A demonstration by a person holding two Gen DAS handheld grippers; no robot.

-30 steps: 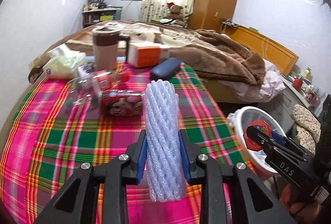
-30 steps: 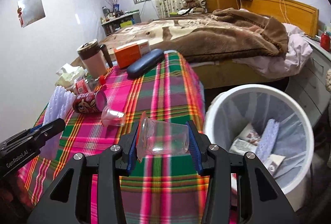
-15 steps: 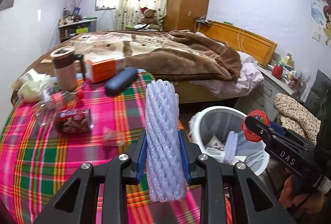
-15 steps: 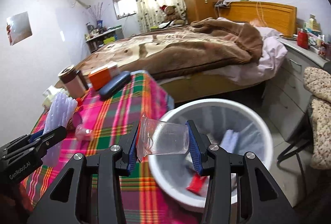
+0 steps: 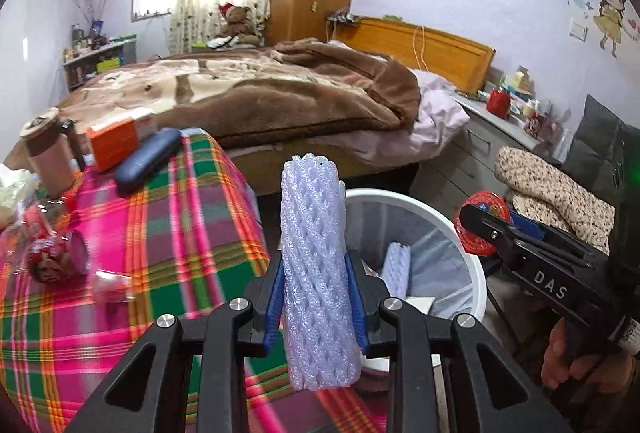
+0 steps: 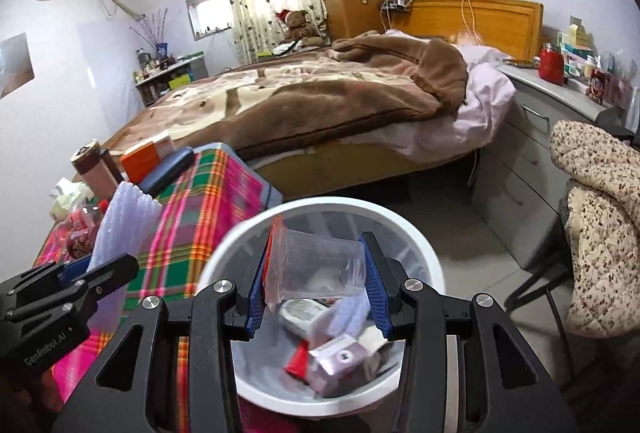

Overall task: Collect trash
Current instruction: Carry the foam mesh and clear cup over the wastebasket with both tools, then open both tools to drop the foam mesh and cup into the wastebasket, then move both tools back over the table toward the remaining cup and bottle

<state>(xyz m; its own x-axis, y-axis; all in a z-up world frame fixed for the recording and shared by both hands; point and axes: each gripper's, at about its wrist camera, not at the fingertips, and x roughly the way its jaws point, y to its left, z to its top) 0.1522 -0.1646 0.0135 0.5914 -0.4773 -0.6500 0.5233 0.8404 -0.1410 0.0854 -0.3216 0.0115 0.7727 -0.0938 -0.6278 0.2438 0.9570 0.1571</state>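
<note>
The left gripper (image 5: 316, 297) was pinching a white foam net sleeve (image 5: 314, 273), its blue pads pressed against the sleeve's two sides so that the tube stood upright between them, rising well above the fingers and hanging a little below them. Seen along that gripper, the sleeve stood in front of the near corner of the plaid tablecloth (image 5: 152, 233) and the rim of the white trash bin (image 5: 432, 217), which sat on the floor just beside the table's edge. The right gripper (image 6: 316, 285) was closed on a clear plastic cup (image 6: 320, 265), held on its side with the mouth toward the left pad, and it hovered directly above the bin's opening (image 6: 420, 245). Inside the bin lay another foam sleeve (image 5: 398, 269), a small pinkish carton (image 6: 340, 365), a red scrap and some pale wrappers; motion blur made the smaller pieces hard to identify. On the tablecloth sat a red can on its side (image 5: 56, 261), a second clear cup (image 5: 110, 285) near it, a dark blue case (image 5: 148, 161), an orange-and-white box (image 5: 116, 141) and a brown lidded mug (image 5: 48, 161) toward the far end. In the left view the right gripper's black body (image 5: 532, 261) reached in from the right, held by a hand (image 5: 572, 361) at its grip, with the cup's red-rimmed mouth at its tip. Behind the table stood a bed (image 6: 320, 101) covered with a brown blanket.
</note>
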